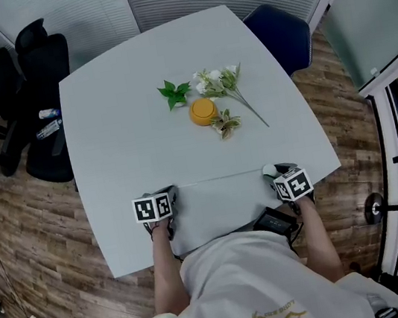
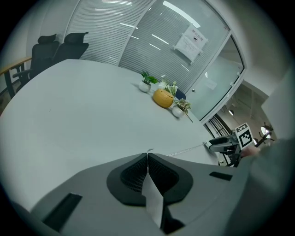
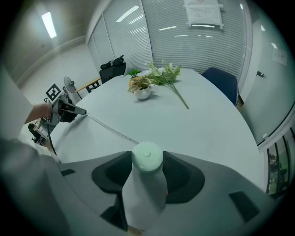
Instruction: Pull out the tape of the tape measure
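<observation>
Two claws sit at the near edge of the white table (image 1: pixel 126 129), well apart. Our left claw (image 2: pixel 148 155) has its jaws pressed together, pinching the end of the tape (image 2: pixel 186 149) at their tips. Our right claw (image 3: pixel 147 161) stands wide, its pads clamped on the sides of the round, pale green tape measure (image 3: pixel 147 156). Between the two, the tape runs straight across the near part of the table from one claw to the other, low over the surface. Farther off, near the middle of the table, we see a round orange pot (image 1: pixel 203 111) with flowers (image 1: pixel 220 81) and a leafy sprig (image 1: pixel 174 92) beside it. Past the far edge, black chairs (image 1: pixel 35 83) stand on the left and a blue chair (image 1: pixel 280 31) on the right.
</observation>
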### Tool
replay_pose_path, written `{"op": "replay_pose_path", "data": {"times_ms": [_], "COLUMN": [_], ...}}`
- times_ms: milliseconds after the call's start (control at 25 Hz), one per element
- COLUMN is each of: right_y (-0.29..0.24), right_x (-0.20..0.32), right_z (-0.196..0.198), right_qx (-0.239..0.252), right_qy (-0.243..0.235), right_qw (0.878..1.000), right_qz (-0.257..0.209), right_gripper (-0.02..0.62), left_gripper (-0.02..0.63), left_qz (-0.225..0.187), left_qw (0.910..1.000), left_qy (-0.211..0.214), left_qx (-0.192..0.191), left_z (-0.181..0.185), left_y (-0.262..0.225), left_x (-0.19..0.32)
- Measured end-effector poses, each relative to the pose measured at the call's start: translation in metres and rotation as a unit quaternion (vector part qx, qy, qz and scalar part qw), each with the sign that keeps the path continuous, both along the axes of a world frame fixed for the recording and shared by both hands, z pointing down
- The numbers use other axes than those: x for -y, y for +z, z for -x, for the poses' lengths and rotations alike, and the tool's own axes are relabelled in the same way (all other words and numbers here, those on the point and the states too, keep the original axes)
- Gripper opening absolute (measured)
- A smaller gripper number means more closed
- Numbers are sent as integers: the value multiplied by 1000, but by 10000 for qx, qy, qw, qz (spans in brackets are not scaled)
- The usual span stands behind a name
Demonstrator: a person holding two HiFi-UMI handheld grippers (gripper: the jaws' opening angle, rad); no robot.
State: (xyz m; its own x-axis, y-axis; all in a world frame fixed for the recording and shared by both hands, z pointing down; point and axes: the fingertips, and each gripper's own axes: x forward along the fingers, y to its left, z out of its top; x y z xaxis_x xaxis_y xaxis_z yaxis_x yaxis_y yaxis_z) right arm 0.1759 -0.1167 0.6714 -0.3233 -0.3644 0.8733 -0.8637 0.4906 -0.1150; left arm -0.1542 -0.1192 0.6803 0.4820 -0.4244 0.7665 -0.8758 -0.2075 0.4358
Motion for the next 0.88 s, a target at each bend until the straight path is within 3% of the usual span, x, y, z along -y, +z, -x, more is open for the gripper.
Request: {"op": "replay_pose_path", "data": {"times_ms": [720, 880], "right_y": [13, 7], "right_x": [4, 5], "right_z": [3, 3], "right_qx": [-92, -82], "right_qy": [169, 250], "right_qw": [9996, 9996], "right_qz": [219, 92], "right_gripper": [230, 230], "left_gripper": [14, 92], "left_qz": [-34, -55], "left_qw": [9996, 9997], "left_qy": [154, 162], "left_qx": [249, 151], "left_z": [0, -1], "left_y": [9, 6], "left_x": [4, 2]}}
